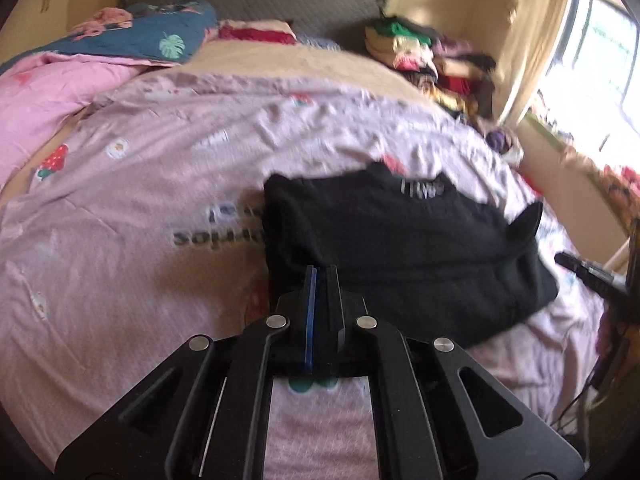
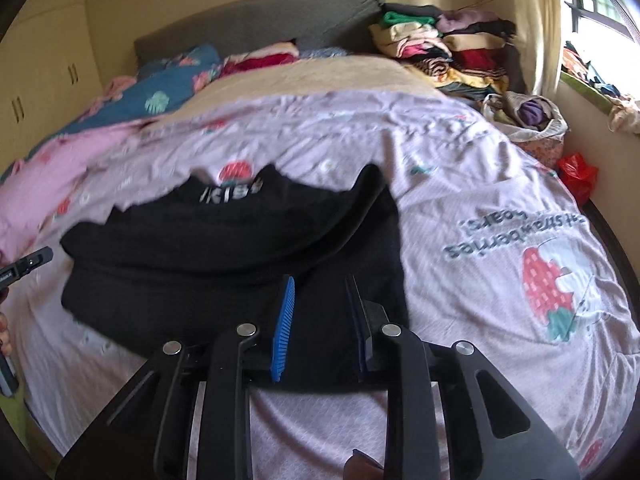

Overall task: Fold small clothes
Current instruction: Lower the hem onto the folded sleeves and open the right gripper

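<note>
So we've got a black garment (image 2: 224, 256) lying partly folded on the pink strawberry-print quilt (image 2: 460, 184), and that's our landmark for everything else. It has some white lettering near its far edge, too blurry to read properly.

Our left gripper (image 1: 322, 276) sits at the garment's near-left corner with its fingers pressed right together. The tips overlap the dark cloth, but we honestly can't tell if any fabric is pinched in there or if it's just closed over the top. In the right wrist view it pokes in just left of the garment.

Our right gripper (image 2: 320, 284) is over the garment's near-right part, blue pad (image 2: 284, 320) on one side and dark finger (image 2: 360, 312) on the other, with a clear gap between them. Black cloth shows through that gap, and the pads don't seem to be squeezing anything.

Beyond the garment, toward the grey headboard (image 2: 256, 20), there's a blue leaf-print blanket (image 2: 168, 92) off to the left and a stack of folded clothes (image 2: 444, 52) off to the right, well apart from it.
</note>
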Demonstrator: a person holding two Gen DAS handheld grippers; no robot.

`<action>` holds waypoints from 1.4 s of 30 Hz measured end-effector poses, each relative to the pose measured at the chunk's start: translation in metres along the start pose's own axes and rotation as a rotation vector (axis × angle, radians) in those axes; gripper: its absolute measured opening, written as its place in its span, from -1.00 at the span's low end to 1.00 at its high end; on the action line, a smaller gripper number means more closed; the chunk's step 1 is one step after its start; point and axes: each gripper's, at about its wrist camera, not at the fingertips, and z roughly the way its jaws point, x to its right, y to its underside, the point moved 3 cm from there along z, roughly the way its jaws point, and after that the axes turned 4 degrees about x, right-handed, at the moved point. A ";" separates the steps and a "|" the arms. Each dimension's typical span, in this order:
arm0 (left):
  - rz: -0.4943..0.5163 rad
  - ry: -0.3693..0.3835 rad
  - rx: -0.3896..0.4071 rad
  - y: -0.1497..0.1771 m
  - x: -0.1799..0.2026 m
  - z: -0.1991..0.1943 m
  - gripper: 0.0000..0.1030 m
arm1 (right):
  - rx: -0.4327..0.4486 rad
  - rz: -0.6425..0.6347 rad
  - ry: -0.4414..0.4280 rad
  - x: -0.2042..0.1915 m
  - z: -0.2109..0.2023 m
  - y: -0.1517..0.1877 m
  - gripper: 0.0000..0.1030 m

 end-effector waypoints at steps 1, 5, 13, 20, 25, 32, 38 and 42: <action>0.010 0.007 -0.026 0.005 0.003 0.007 -1.00 | -0.013 -0.005 0.000 -0.002 0.005 0.003 -0.54; 0.048 -0.001 -0.072 0.018 0.015 0.028 -1.00 | -0.050 -0.012 -0.003 -0.009 0.023 0.010 -0.54; 0.052 -0.031 -0.061 0.004 0.018 0.056 -1.00 | -0.107 0.027 0.021 -0.004 0.064 0.007 -0.54; 0.006 -0.048 -0.054 -0.019 0.011 0.083 -0.99 | -0.118 0.038 0.032 0.003 0.090 -0.013 -0.53; -0.027 -0.060 -0.038 -0.037 0.003 0.094 -0.99 | -0.109 0.064 0.042 0.013 0.105 -0.032 -0.53; -0.093 -0.093 0.024 -0.063 -0.020 0.090 -0.96 | -0.069 0.089 0.084 0.032 0.114 -0.058 -0.53; -0.195 -0.135 0.099 -0.076 -0.060 0.070 -0.73 | -0.037 0.131 0.125 0.059 0.105 -0.060 -0.08; -0.214 -0.069 0.024 -0.067 -0.064 0.083 -0.43 | -0.068 0.156 0.135 0.073 0.113 -0.057 -0.05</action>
